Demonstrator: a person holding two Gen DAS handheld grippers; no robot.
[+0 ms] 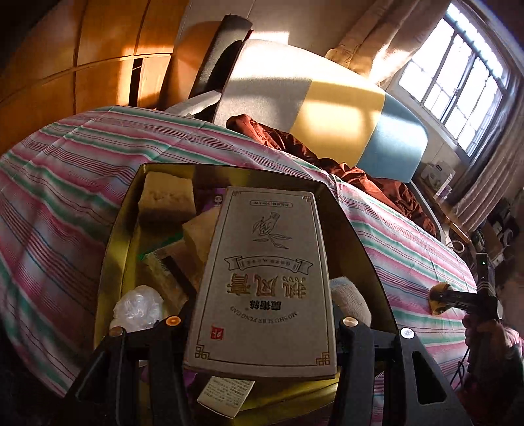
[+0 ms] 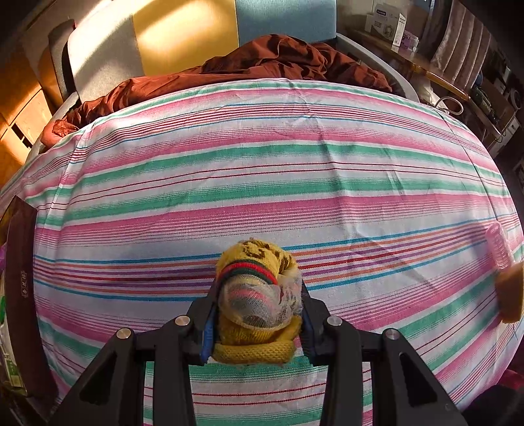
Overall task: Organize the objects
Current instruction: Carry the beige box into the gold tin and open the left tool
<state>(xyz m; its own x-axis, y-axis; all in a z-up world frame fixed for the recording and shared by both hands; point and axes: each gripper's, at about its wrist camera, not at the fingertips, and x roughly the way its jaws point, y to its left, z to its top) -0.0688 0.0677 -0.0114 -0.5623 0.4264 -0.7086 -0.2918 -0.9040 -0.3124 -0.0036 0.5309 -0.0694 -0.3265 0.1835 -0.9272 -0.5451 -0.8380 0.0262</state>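
My left gripper [image 1: 262,322] is shut on a flat grey-beige cardboard box [image 1: 265,278] printed with Chinese characters. I hold it tilted over an open golden tin [image 1: 121,229] on the striped bedspread. Inside the tin lie tan sponge-like blocks [image 1: 165,196], a crumpled clear plastic bag [image 1: 139,306], a pale rolled sock [image 1: 350,300] and a printed leaflet [image 1: 226,395]. My right gripper [image 2: 258,301] is shut on a rolled yellow sock bundle [image 2: 257,288] with red and green bands, just above the bedspread. The left wrist view shows that gripper [image 1: 458,298] to the right of the tin.
The striped pink, green and white bedspread [image 2: 278,170] covers the bed. A rumpled rust-brown blanket [image 2: 268,59] lies against the headboard [image 2: 183,29]. A pink hair roller [image 2: 499,245] and a tan object [image 2: 511,295] lie at the right edge. The tin's dark wall [image 2: 23,278] is at the left.
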